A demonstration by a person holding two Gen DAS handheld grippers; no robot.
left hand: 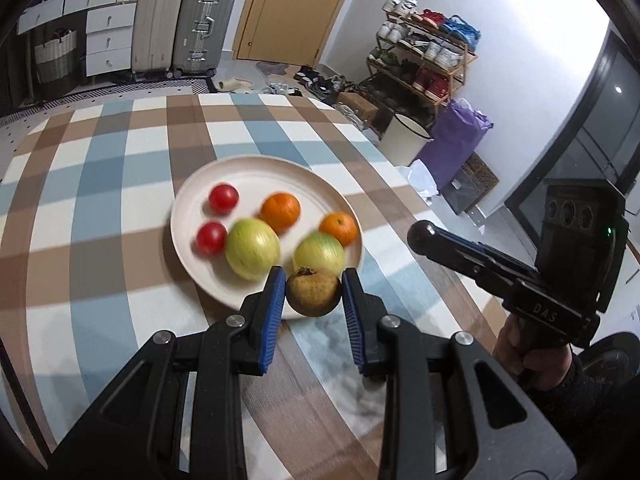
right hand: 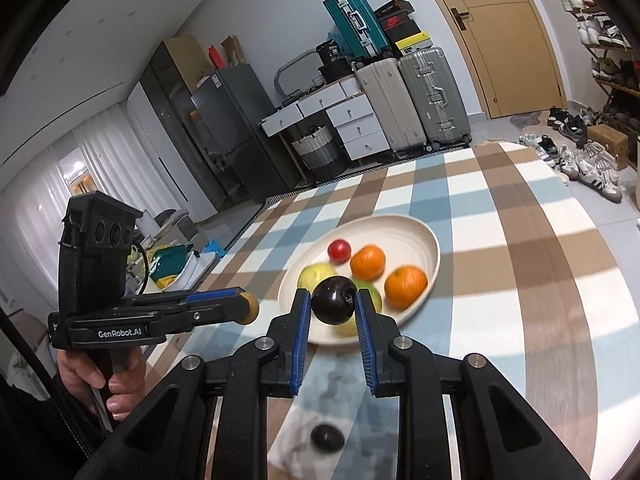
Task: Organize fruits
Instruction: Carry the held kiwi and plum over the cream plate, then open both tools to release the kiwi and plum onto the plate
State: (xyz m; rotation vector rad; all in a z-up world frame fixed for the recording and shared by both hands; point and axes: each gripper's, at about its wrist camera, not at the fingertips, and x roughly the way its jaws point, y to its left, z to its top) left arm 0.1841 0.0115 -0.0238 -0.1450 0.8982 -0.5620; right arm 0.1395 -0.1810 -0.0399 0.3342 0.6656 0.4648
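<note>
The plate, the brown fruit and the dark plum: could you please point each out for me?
Plate [left hand: 188, 208]: left wrist view, bare rim at left.
Brown fruit [left hand: 313, 292]: left wrist view, its middle.
Dark plum [right hand: 333, 305]: right wrist view, its middle.

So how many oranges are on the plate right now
2. One orange sits near the plate's middle, beside the tomatoes. The other orange lies toward the rim on the right-gripper side. The held fruits hide part of the plate, so another could be hidden.

Fruit on and off the plate

A plate [left hand: 192, 204] sits mid-surface [left hand: 100, 184] with six fruits [left hand: 252, 248] in it. One more fruit [right hand: 327, 437] lies on the surface nearer the viewer. Suitcases [left hand: 180, 20] stand behind the surface
</note>
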